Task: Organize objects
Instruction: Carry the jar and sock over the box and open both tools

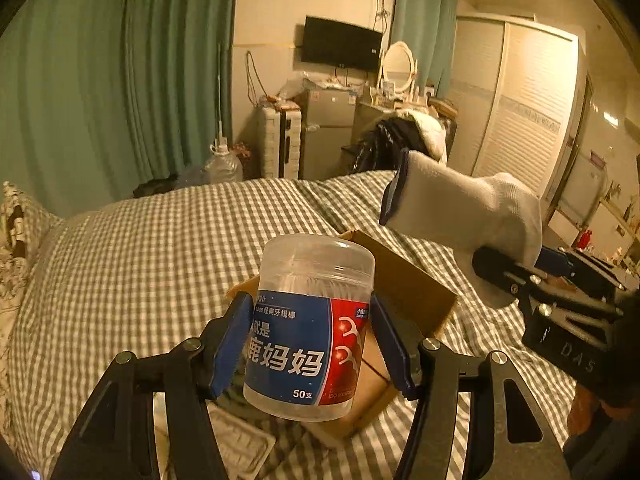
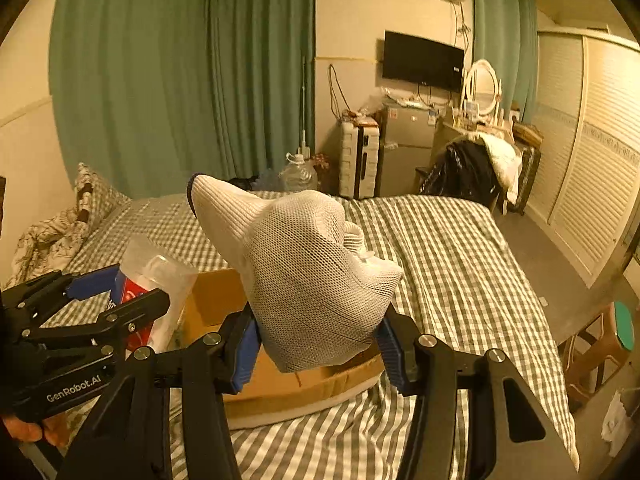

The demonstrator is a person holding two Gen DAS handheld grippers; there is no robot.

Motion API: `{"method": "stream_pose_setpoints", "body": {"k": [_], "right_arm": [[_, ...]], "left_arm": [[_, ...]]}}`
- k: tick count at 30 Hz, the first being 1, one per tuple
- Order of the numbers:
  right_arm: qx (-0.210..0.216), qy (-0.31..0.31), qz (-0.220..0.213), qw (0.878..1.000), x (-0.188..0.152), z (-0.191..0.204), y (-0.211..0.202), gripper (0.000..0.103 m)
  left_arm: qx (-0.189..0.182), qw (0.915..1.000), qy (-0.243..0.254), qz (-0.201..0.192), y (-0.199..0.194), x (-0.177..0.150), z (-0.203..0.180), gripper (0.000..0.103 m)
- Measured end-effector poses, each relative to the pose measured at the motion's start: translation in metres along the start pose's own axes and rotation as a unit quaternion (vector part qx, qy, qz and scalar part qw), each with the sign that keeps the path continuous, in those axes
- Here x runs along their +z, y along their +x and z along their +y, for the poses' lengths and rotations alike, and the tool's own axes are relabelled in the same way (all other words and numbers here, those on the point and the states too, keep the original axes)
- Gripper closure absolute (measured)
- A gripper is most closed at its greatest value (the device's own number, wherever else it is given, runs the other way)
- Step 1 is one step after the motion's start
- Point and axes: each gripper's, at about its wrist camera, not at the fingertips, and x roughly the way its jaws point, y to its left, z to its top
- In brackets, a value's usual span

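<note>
My left gripper (image 1: pixel 310 344) is shut on a clear plastic jar of floss picks (image 1: pixel 308 332) with a blue and red label, held above an open cardboard box (image 1: pixel 412 292) on the bed. My right gripper (image 2: pixel 318 344) is shut on a bunched white sock (image 2: pixel 308 280) with a dark cuff, also above the cardboard box (image 2: pixel 304 384). In the left wrist view the sock (image 1: pixel 472 212) and the right gripper (image 1: pixel 504 276) show at the right. In the right wrist view the jar (image 2: pixel 156 292) and the left gripper (image 2: pixel 116 296) show at the left.
The box rests on a bed with a grey checked cover (image 1: pixel 132 264). A white plastic tray (image 1: pixel 240 440) lies beside the box. Pillows (image 2: pixel 92 200) are at the bed's far left. A wooden stool (image 2: pixel 600 344) stands on the floor at the right.
</note>
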Motion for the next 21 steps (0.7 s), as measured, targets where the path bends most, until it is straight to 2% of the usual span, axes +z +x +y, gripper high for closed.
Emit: {"method": "stream_pose_setpoints", "body": {"k": [6, 8, 11, 12, 14, 15, 19, 21], "right_arm": [[0.005, 0.004, 0.042, 0.999, -0.006, -0.013, 0.052, 0.052], [0.005, 0.008, 0.053, 0.999, -0.009, -0.016, 0.065, 0.052], [0.015, 0.011, 0.067, 0.998, -0.013, -0.018, 0.078, 0.049], [0.016, 0.013, 0.072, 0.997, -0.014, -0.018, 0.080, 0.048], [0.010, 0.018, 0.072, 0.997, -0.018, -0.017, 0.080, 0.034], [0.002, 0.019, 0.069, 0.997, -0.017, -0.018, 0.078, 0.031], [-0.007, 0.020, 0.053, 0.998, -0.011, -0.019, 0.059, 0.025], [-0.012, 0.015, 0.040, 0.999, -0.007, -0.013, 0.043, 0.022]], "left_arm": [[0.004, 0.9996, 0.000, 0.027, 0.051, 0.012, -0.002, 0.043], [0.000, 0.9995, 0.000, 0.033, 0.063, 0.012, -0.001, 0.047], [-0.006, 0.9994, 0.004, 0.034, 0.070, 0.015, -0.003, 0.047], [-0.009, 0.9993, 0.004, 0.036, 0.069, 0.014, -0.001, 0.046], [-0.011, 0.9991, 0.006, 0.040, 0.068, 0.015, 0.000, 0.046], [-0.010, 0.9991, 0.006, 0.040, 0.066, 0.016, 0.000, 0.046], [-0.003, 0.9992, -0.009, 0.039, 0.047, 0.012, 0.015, 0.027], [0.005, 0.9994, -0.015, 0.030, 0.029, 0.008, 0.024, 0.023]]}}
